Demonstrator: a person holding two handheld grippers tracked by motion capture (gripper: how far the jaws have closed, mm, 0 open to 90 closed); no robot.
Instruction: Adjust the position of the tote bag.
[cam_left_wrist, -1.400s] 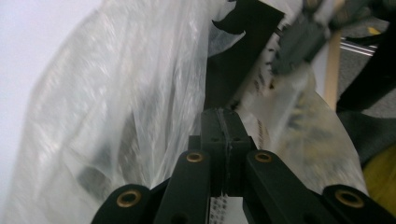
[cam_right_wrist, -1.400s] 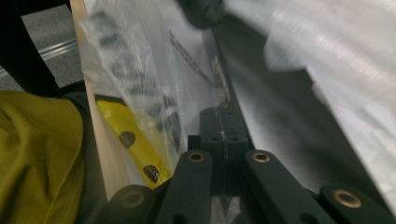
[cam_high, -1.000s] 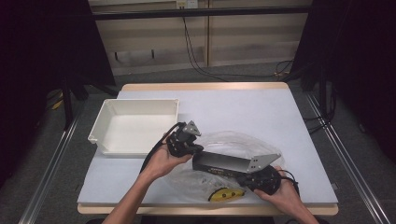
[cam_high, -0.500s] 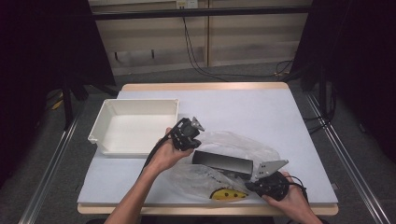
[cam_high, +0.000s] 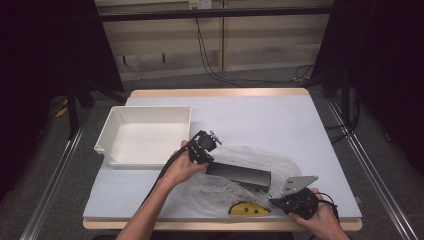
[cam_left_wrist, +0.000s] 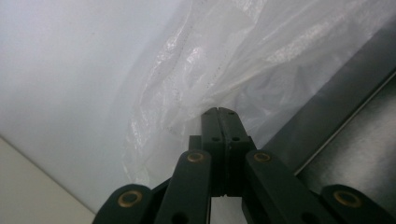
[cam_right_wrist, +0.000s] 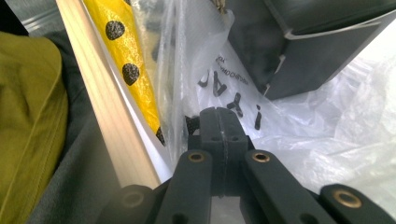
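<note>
A thin, crinkled, translucent plastic bag (cam_high: 250, 175) is lying spread on the smooth pale-grey table (cam_high: 260, 120), toward the near edge, with a long, flat-sided dark box (cam_high: 239, 175) resting on or in it; which of the two cannot be told. In the high view the left gripper (cam_high: 204, 150) is sitting at the box's left end, just beside the near right corner of a white, shallow, rectangular plastic bin (cam_high: 145, 135). The right gripper (cam_high: 280, 201) is lying near the table's front edge, with a grey three-cornered plate on top.

In the left gripper view the two black jaws are pressing flat together, the left gripper (cam_left_wrist: 219, 112) pinching a fold of the filmy bag (cam_left_wrist: 224, 60), whose surface is showing fine creases and a row of tiny perforations; a dark, matt slab edge is running alongside at the right.

In the right gripper view the jaws are likewise meeting, the right gripper (cam_right_wrist: 217, 112) clamping the bag's (cam_right_wrist: 233, 98) film where black printed letters are showing. Just beside it a glossy yellow item with black dots (cam_right_wrist: 128, 56) is lying along the table's pale wooden edge strip (cam_right_wrist: 107, 112), and the angular dark box (cam_right_wrist: 308, 42) is sitting beyond
</note>
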